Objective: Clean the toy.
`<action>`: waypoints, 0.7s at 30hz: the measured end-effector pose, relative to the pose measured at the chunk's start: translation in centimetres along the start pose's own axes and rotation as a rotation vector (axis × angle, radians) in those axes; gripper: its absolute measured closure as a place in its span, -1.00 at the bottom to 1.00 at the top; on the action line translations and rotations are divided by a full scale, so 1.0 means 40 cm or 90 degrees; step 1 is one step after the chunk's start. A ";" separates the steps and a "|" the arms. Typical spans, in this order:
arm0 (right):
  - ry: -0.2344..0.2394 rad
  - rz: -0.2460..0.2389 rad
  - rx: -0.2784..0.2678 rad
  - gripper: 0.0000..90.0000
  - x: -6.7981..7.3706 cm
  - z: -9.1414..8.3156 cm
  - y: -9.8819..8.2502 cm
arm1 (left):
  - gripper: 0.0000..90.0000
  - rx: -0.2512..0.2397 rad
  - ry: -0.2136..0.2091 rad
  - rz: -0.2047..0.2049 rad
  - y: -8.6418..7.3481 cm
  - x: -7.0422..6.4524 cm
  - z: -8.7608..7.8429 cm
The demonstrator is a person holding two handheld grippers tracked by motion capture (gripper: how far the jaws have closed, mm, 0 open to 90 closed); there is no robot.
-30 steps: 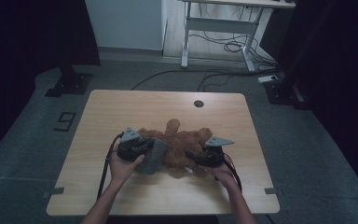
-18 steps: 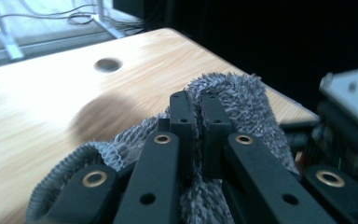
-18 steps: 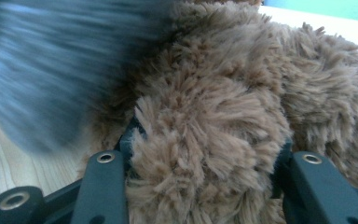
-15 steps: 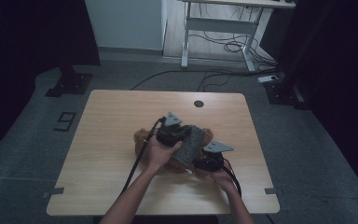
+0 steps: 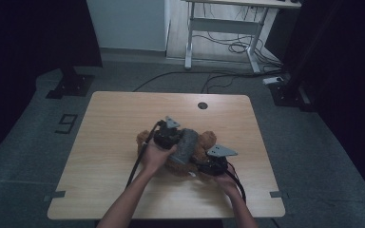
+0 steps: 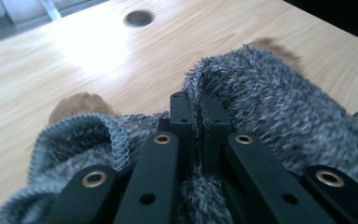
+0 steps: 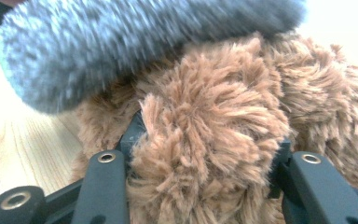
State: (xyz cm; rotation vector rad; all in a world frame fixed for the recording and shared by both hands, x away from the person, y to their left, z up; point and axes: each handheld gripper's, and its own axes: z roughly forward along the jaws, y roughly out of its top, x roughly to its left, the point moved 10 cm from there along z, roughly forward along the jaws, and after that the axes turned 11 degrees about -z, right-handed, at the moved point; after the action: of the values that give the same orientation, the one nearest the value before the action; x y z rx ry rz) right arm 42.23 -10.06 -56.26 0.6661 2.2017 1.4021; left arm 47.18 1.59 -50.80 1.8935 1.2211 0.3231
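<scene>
Since a second ago, our left gripper point(image 5: 179, 142) has carried the soft grey knitted garment point(image 5: 186, 145) across the brown plush teddy bear point(image 5: 204, 142) mid-table, jaws pinched on its fabric. Our right gripper point(image 7: 205, 140) clamps a squashy plush limb. Both seem light and floppy; we would grip near the hem.

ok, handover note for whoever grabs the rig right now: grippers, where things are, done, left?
Left gripper: jaws shut on a fold of the grey knit garment, holding it over the brown plush toy.
Right gripper: jaws clamped on a furry part of the toy, bracing it.
Toy lies mid-table, with the garment draped across it.
Done: garment brought onto the toy.
Left: probably pulling it on properly; whether any limb is through cannot be told.
</scene>
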 end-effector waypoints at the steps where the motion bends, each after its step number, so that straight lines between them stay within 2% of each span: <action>1: -0.001 0.001 -0.001 0.13 0.000 0.000 0.000 | 0.90 -0.009 -0.005 -0.014 -0.001 0.022 -0.019; 2: -0.001 0.000 -0.002 0.13 0.000 0.000 0.000 | 0.90 -0.018 -0.002 -0.023 -0.002 0.044 -0.040; 5: -0.002 0.005 -0.005 0.12 -0.003 0.001 -0.001 | 0.90 -0.031 0.032 -0.038 -0.016 0.118 -0.094; 7: 0.001 0.009 -0.007 0.12 -0.004 0.000 -0.002 | 0.90 -0.037 0.029 -0.064 -0.035 0.163 -0.119; 8: 0.001 0.008 -0.007 0.13 -0.004 0.000 -0.002 | 0.90 -0.037 0.029 -0.064 -0.035 0.163 -0.119; 9: 0.001 0.008 -0.007 0.13 -0.004 0.000 -0.002 | 0.90 -0.042 0.039 -0.079 -0.055 0.203 -0.139; 11: 0.000 0.008 -0.006 0.12 -0.004 0.000 -0.002 | 0.90 -0.041 0.059 -0.089 -0.077 0.241 -0.152; 13: -0.001 0.011 -0.009 0.12 -0.004 0.000 -0.002 | 0.90 -0.031 0.078 -0.110 -0.104 0.282 -0.151; 16: -0.002 0.017 -0.011 0.12 -0.006 -0.001 -0.004 | 0.91 0.003 0.080 -0.147 -0.163 0.328 -0.123; 19: 0.001 0.020 -0.015 0.12 -0.007 -0.001 -0.005 | 0.91 0.031 0.065 -0.166 -0.216 0.341 -0.082; 21: 0.002 0.021 -0.016 0.12 -0.009 -0.001 -0.006 | 0.91 0.028 0.050 -0.175 -0.221 0.340 -0.073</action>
State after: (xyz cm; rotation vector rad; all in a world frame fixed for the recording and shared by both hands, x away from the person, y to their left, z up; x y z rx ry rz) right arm 42.46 -10.37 -56.42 0.6945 2.1816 1.4455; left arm 46.56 16.08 -58.63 1.7342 1.5323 0.2257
